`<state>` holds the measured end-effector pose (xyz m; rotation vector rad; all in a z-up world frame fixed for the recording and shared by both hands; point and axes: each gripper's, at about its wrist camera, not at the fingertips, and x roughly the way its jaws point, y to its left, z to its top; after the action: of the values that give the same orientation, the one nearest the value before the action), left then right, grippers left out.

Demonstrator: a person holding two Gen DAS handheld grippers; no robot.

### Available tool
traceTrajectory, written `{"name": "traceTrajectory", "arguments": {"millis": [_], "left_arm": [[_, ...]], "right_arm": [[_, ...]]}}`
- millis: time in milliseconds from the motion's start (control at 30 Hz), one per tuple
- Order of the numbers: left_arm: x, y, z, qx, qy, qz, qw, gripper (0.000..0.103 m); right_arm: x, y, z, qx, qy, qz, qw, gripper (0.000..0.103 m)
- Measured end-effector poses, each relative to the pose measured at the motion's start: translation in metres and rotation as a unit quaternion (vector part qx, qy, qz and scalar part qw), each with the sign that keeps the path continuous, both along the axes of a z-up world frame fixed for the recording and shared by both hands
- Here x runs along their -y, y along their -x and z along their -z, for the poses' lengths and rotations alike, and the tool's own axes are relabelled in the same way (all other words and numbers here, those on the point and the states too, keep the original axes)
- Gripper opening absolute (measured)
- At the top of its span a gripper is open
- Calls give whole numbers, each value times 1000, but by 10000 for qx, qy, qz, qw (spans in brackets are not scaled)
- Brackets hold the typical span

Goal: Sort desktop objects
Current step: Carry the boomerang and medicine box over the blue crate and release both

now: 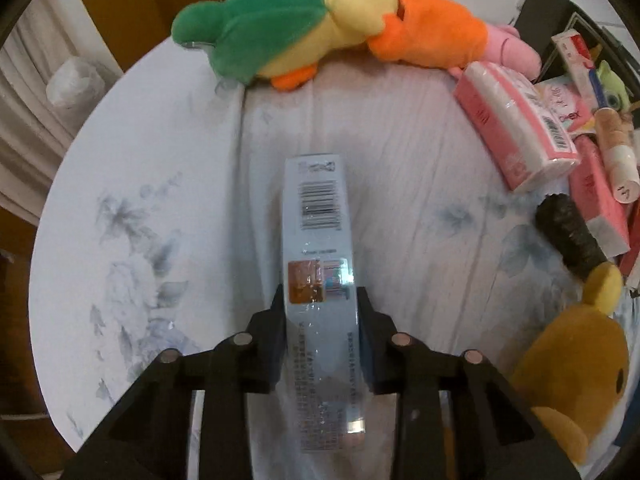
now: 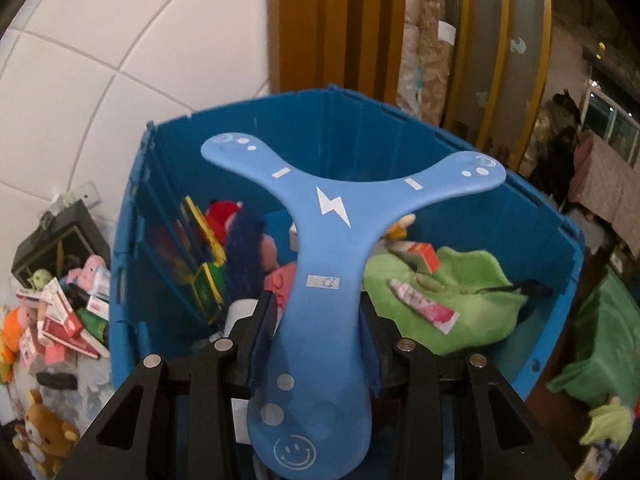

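Note:
In the left wrist view my left gripper (image 1: 320,300) is shut on a long pale blue box with a barcode (image 1: 318,216), held just above the flowered tablecloth (image 1: 140,200). In the right wrist view my right gripper (image 2: 316,304) is shut on one arm of a blue three-armed boomerang (image 2: 324,240) with a white lightning bolt. I hold it over an open blue bin (image 2: 440,168) that holds plush toys, small boxes and a pink tube (image 2: 424,306).
A green, yellow and orange plush (image 1: 320,24) lies at the table's far edge. Pink tissue packs (image 1: 516,124), a dark brush (image 1: 568,236) and a brown plush (image 1: 572,372) crowd the right. Beside the bin, boxes and toys (image 2: 60,312) are piled at left.

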<state>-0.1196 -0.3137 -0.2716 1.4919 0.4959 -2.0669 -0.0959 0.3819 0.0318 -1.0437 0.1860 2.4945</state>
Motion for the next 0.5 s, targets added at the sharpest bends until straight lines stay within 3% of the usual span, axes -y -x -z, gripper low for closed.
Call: {"name": "traceTrajectory", "arguments": {"millis": [100,200,333,500], "left_arm": [[-10,-3,-16,-99,345,133,9993,29],[-28,-9,-55,-469,650,232,9965,29],[-74,-18,-128,-1212,1248,519,9834,29],[-161,-17,-202,-2192,1204,1229,9604,29]], "right_arm": [[-2,0,4,78,-11,72,9999,38],[-1,2,5,95,-8,88,9999,38],[0,0,3,62,19,-31,10000,38],[-8,-4,-2,-27,19,-268,9996,39]]}}
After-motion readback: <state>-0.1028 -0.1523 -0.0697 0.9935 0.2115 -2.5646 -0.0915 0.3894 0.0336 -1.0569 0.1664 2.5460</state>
